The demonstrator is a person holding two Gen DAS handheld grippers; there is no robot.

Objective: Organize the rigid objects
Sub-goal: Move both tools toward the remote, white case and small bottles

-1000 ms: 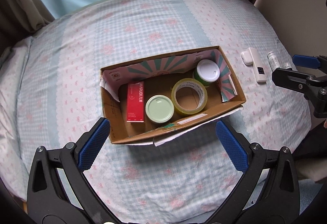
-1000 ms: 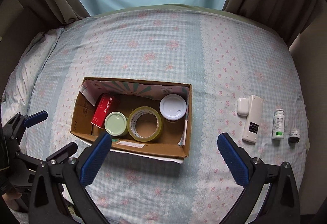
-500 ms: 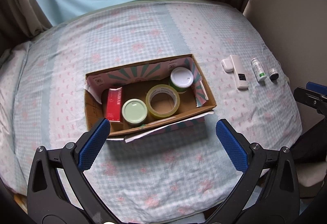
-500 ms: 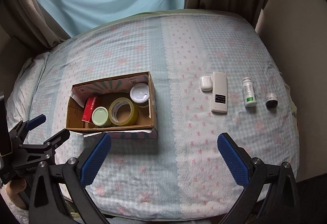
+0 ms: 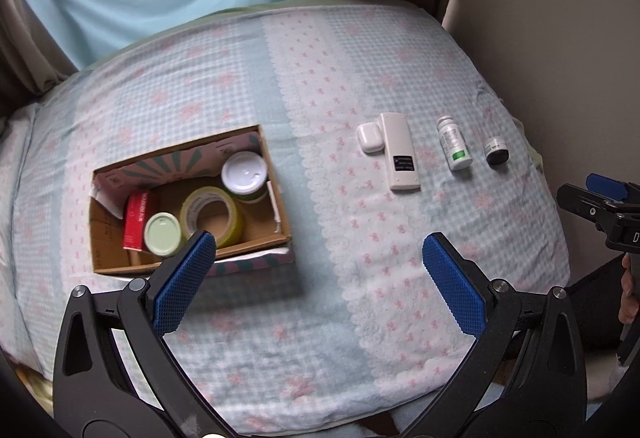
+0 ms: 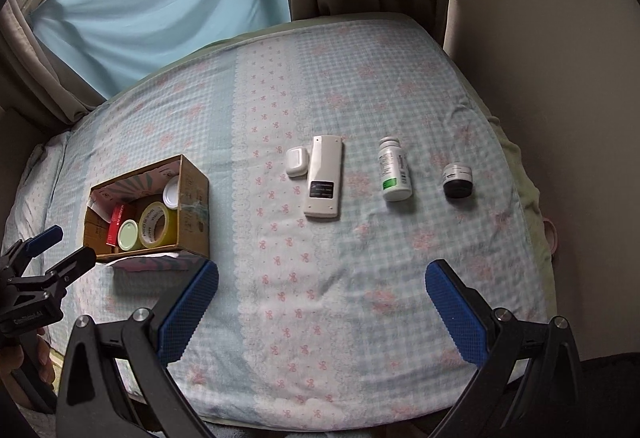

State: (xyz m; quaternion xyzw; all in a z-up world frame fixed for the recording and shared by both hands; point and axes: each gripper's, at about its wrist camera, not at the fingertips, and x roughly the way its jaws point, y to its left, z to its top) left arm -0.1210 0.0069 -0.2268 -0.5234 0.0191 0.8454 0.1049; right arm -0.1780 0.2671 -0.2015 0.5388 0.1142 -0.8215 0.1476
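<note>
1. Since a second ago I have drawn both grippers back and swung them right: the cardboard box that filled the left wrist view now sits off to its left, and the row of loose items has come into the middle of both views.
2. Nearest, my left gripper is spread wide and holds nothing, poised over bare bedspread just right of the box.
3. My right gripper is likewise spread and empty, above the bedspread short of the loose row.
4. Left of centre, the box lies open-topped, holding a red carton, a pale green-lidded jar, a roll of yellow tape and a white-lidded jar, all packed close together.
5. Beyond the right gripper, well apart from the box, four items wait in a row on the bed: a white earbud case touching a white remote control, then a white pill bottle on its side, then a small dark jar.
6. Farthest back, a pale blue curtain hangs behind the bed.
7. As I judge it, packing is about half done and I am between picks; the next move calls for lowering the right gripper over one loose item, likely the remote or the case, straddling it across its narrow width before closing and carrying it to the box.
</note>
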